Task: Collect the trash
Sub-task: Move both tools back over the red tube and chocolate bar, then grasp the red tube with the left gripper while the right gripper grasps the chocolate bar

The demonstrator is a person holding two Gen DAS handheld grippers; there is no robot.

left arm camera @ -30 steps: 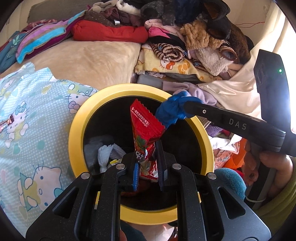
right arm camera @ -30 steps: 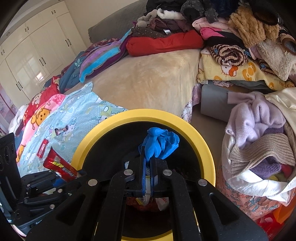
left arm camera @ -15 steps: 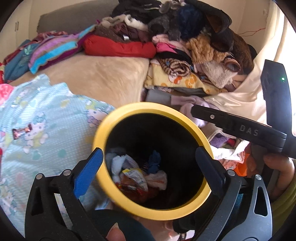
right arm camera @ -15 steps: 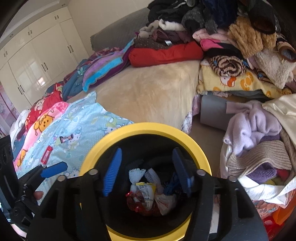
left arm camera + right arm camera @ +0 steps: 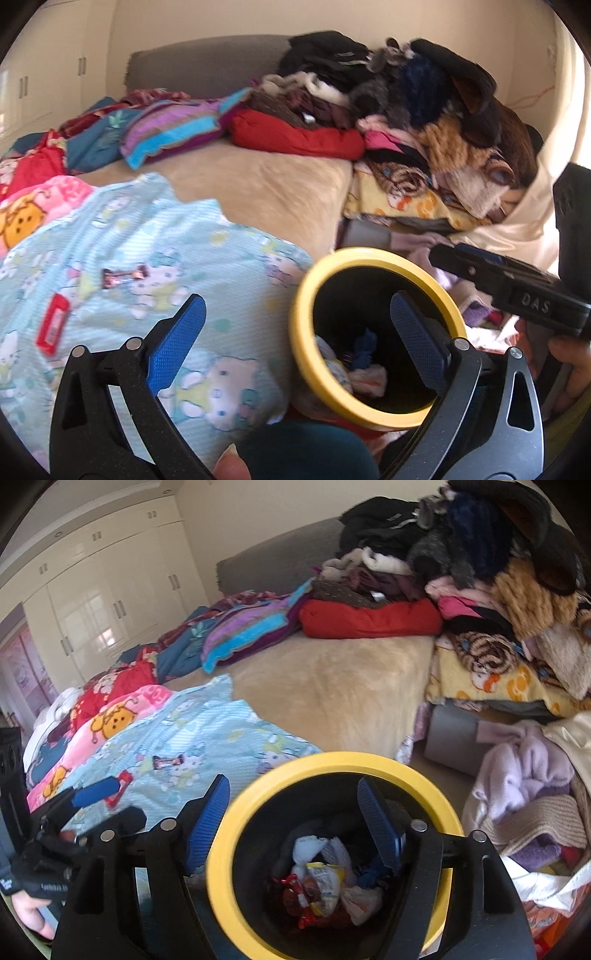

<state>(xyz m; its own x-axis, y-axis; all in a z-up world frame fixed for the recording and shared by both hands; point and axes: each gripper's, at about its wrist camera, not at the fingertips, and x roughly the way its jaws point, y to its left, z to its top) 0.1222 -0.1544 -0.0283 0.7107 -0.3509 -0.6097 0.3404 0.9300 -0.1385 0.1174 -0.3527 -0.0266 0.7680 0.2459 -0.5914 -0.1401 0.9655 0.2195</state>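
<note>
A bed (image 5: pixel 332 698) is carrying a blue quilt (image 5: pixel 207 734) and heaped clothes (image 5: pixel 480 572). Beside it a yellow-rimmed bin (image 5: pixel 225 834) is holding wrappers (image 5: pixel 314 886) and a blue glove (image 5: pixel 364 345). The left gripper (image 5: pixel 295 332) is spreading wide, empty, over the bin's edge. The right gripper (image 5: pixel 295 819) is opening above the bin, nothing between its jaws. Two wrappers (image 5: pixel 53 328) are lying on the quilt.
</note>
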